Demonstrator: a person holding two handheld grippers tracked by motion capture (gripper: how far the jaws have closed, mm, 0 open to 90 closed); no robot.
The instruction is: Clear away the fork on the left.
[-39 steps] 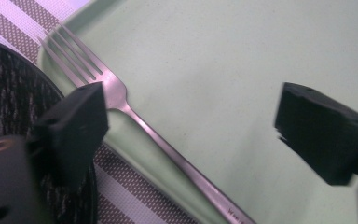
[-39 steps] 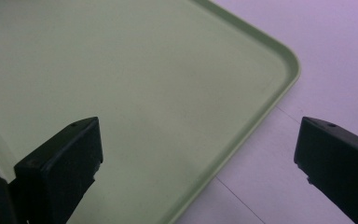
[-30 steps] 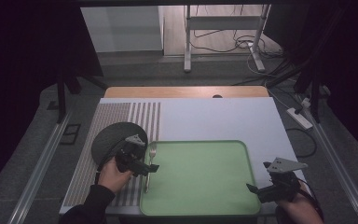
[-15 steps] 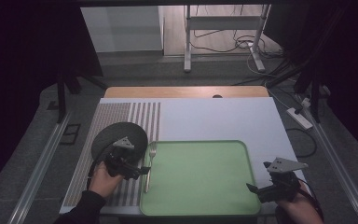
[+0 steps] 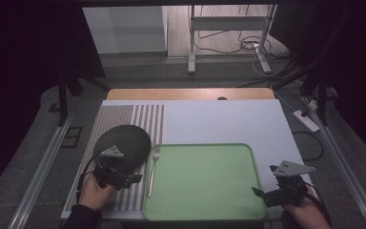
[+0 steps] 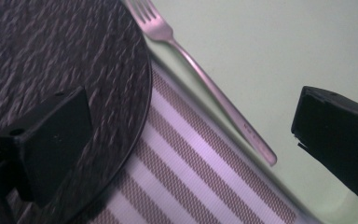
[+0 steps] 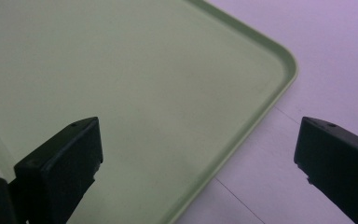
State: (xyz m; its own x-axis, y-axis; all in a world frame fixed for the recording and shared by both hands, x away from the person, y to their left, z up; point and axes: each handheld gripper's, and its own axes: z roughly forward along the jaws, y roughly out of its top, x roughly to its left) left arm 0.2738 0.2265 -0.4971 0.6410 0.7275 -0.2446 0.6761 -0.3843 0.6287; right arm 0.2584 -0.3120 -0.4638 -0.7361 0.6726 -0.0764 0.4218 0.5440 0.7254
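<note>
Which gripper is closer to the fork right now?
Left. The left gripper sits just beside the fork, jaws open; the right gripper is across the green tray.

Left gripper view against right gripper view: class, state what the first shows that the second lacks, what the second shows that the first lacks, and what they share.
Left gripper view alone: a metal fork lying along the tray's edge, a dark round mat, and a striped placemat under both. Right gripper view alone: a rounded corner of the tray and the plain white table surface beyond it. Shared: the green tray, and in each a pair of black jaws standing wide apart with nothing between them, the left gripper and the right gripper.
</note>
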